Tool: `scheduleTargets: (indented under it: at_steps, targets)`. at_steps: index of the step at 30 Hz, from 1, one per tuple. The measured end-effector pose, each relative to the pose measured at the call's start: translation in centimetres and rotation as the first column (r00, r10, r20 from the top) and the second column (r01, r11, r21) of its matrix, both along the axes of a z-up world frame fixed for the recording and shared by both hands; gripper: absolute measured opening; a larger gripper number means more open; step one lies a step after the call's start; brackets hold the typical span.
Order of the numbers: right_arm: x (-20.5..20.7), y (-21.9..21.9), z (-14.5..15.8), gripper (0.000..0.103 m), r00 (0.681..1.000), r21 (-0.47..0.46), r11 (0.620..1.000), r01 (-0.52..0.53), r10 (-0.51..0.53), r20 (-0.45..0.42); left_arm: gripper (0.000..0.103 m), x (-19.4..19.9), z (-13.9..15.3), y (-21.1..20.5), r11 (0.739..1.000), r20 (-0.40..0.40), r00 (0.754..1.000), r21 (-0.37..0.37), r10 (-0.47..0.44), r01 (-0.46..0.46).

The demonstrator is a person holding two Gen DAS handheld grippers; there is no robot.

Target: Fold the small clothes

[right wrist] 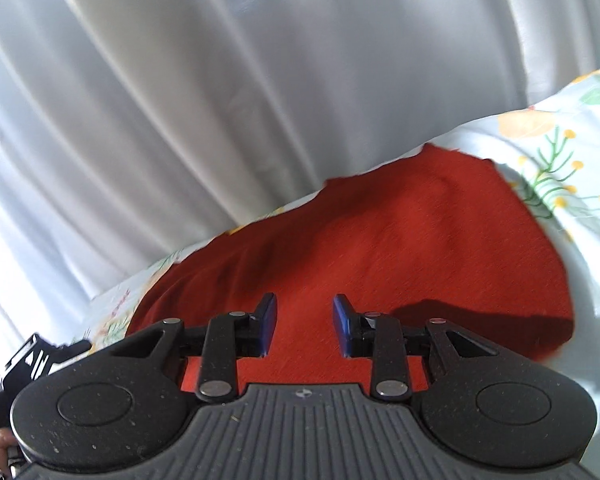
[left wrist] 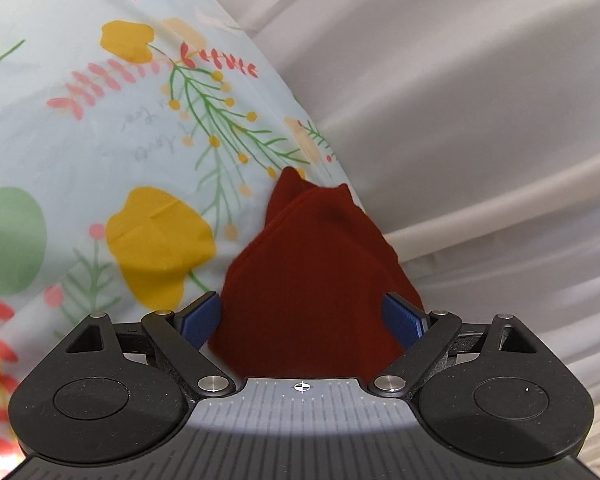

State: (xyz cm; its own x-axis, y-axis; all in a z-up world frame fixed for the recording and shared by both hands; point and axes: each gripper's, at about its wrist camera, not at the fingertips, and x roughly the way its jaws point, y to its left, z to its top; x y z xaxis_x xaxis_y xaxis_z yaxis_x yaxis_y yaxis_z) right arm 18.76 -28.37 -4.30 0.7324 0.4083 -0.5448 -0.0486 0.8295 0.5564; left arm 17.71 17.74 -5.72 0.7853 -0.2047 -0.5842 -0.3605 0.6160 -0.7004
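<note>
With red garment (right wrist: pixel 380 248) lying folded on floral sheet (left wrist: pixel 100 140), seemingly mid-fold: left gripper (left wrist: pixel 302 318) spread wide astride its layers, right gripper (right wrist: pixel 305 326) parted above it, next needing a pinch on an edge.

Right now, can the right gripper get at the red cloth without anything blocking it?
Probably yes. The right gripper hangs open directly over the red cloth, which lies spread on the floral sheet, and nothing sits between its blue fingers and the fabric.
</note>
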Motion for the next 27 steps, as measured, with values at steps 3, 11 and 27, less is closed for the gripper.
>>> scheduleTargets:
  at_steps: [3,11,27]
  targets:
    - [-0.6,1.1,0.7,0.03,1.0,-0.011,1.0,-0.02,0.02,-0.001,0.093,-1.0,0.7,-0.9,1.0,-0.011,1.0,0.005,0.003,-0.003]
    - [-3.7,0.8,3.5,0.03,0.999,0.006,0.999,-0.035,0.035,-0.021,0.098,-5.1,3.6,-3.7,0.999,0.017,1.0,-0.047,-0.026,0.027]
    - [-8.8,3.7,10.2,0.046,0.988,0.005,0.988,-0.152,0.151,0.03,0.102,-16.3,8.5,-11.1,0.99,0.06,0.988,0.012,-0.144,0.144]
